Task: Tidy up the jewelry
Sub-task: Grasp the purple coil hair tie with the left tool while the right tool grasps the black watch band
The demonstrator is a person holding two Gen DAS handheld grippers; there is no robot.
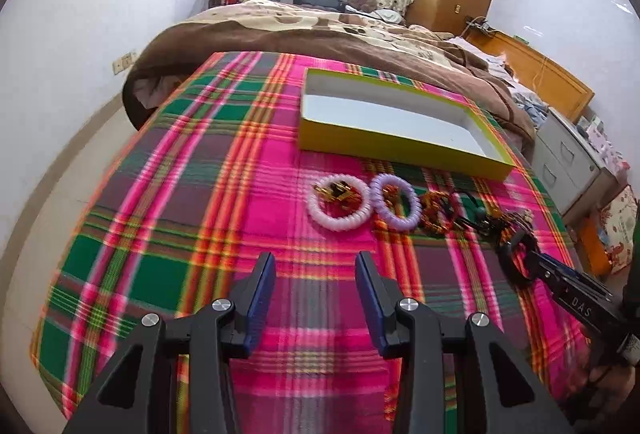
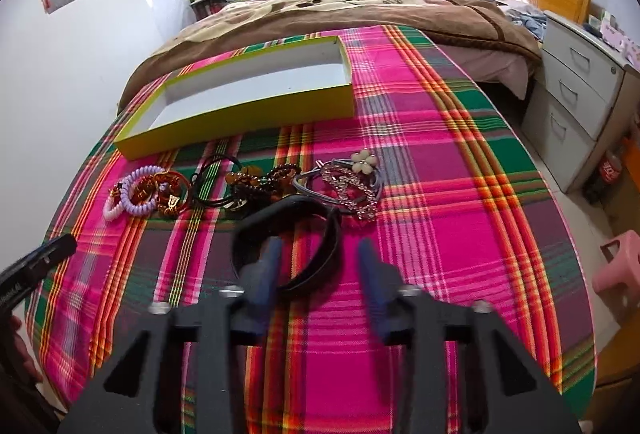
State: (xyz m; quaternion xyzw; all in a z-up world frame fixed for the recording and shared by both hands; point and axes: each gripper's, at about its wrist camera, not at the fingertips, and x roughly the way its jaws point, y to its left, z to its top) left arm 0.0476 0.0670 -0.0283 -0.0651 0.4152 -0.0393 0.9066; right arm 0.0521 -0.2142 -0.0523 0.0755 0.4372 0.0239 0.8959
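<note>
Right hand-held gripper (image 2: 316, 254), jaws wide, straddles one side of the black headband (image 2: 308, 234); left hand-held gripper (image 1: 316, 266) wide, holding nothing. Jewelry row (image 2: 240, 186) lies at 12 o'clock; beyond, yellow box (image 2: 256, 110) bare: nothing sorted yet.

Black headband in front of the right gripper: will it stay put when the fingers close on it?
The black curved plastic headband looks stiff and light, so it may skid on the plaid cloth. Glossy, probably slippery. The right gripper, open, straddles one side.
</note>
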